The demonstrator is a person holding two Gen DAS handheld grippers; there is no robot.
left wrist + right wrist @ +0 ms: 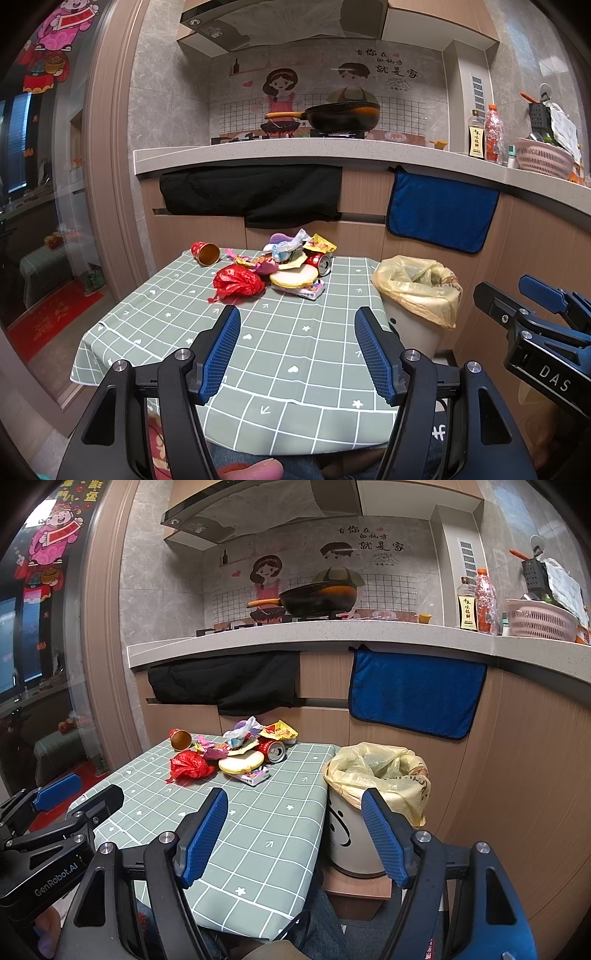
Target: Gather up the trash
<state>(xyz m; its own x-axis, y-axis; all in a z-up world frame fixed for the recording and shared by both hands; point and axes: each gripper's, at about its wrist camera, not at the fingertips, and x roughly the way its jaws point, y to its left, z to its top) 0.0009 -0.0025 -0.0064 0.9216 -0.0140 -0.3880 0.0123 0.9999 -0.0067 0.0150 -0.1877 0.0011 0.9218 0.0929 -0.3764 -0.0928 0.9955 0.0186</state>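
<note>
A pile of trash lies at the far end of the green checked table [258,343]: a crumpled red bag [238,281], a red paper cup [205,252] on its side, a crushed red can [320,262], a round yellow-white lid [293,276], and coloured wrappers [295,243]. The pile also shows in the right wrist view [236,753]. A bin lined with a yellow bag [417,284] [376,771] stands right of the table. My left gripper [297,325] is open and empty over the near table. My right gripper [293,808] is open and empty near the table's right edge.
A kitchen counter [295,149] runs behind the table with a black pan [343,116], bottles [493,134] and a pink basket [543,158]. A black cloth [255,194] and a blue towel [439,214] hang on the cabinets. A glass door [37,184] is at left.
</note>
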